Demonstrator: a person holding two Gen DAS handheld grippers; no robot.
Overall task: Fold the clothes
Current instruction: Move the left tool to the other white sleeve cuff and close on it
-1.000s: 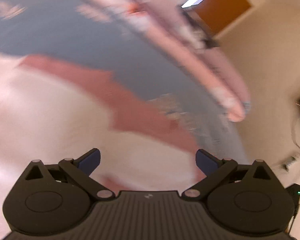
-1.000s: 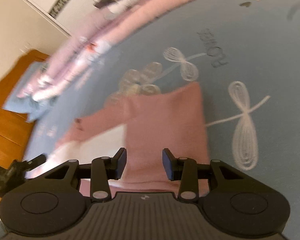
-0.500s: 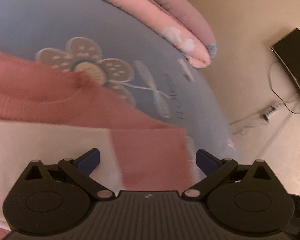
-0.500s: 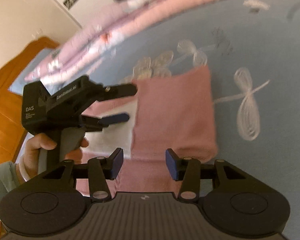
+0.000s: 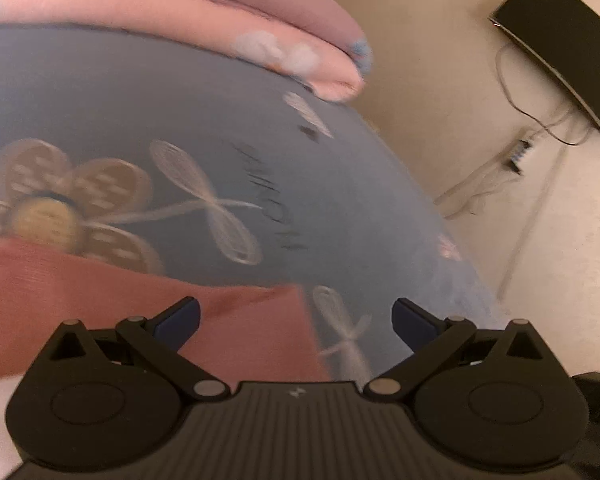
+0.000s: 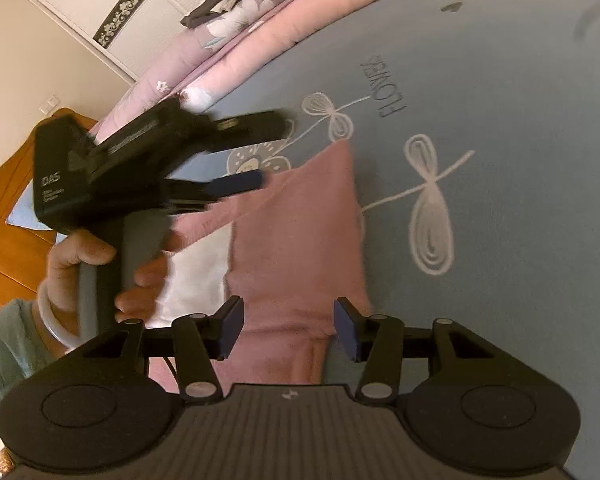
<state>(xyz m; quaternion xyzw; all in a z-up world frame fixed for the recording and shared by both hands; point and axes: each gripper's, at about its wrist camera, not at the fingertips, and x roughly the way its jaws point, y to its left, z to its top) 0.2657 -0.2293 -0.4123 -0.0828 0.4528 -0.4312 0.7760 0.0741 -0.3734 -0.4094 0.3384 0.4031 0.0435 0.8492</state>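
A pink and white knit garment (image 6: 296, 240) lies flat on the blue flowered bedsheet (image 6: 500, 120). In the left wrist view its pink sleeve end (image 5: 140, 312) lies below and to the left of my left gripper (image 5: 296, 320), which is wide open and empty above the sleeve corner. My right gripper (image 6: 288, 324) is open and empty, hovering over the garment's near pink edge. The left gripper also shows in the right wrist view (image 6: 256, 152), held by a hand above the white panel (image 6: 196, 272).
A rolled pink flowered quilt (image 6: 260, 36) lies along the far edge of the bed (image 5: 284, 24). The bed's right edge drops to a beige floor with a dark box and cables (image 5: 540, 92). A wooden headboard (image 6: 4, 232) stands at the left.
My left gripper has swung right along the garment toward the sleeve end and bed edge. My right gripper has opened wider and stayed over the near pink edge.
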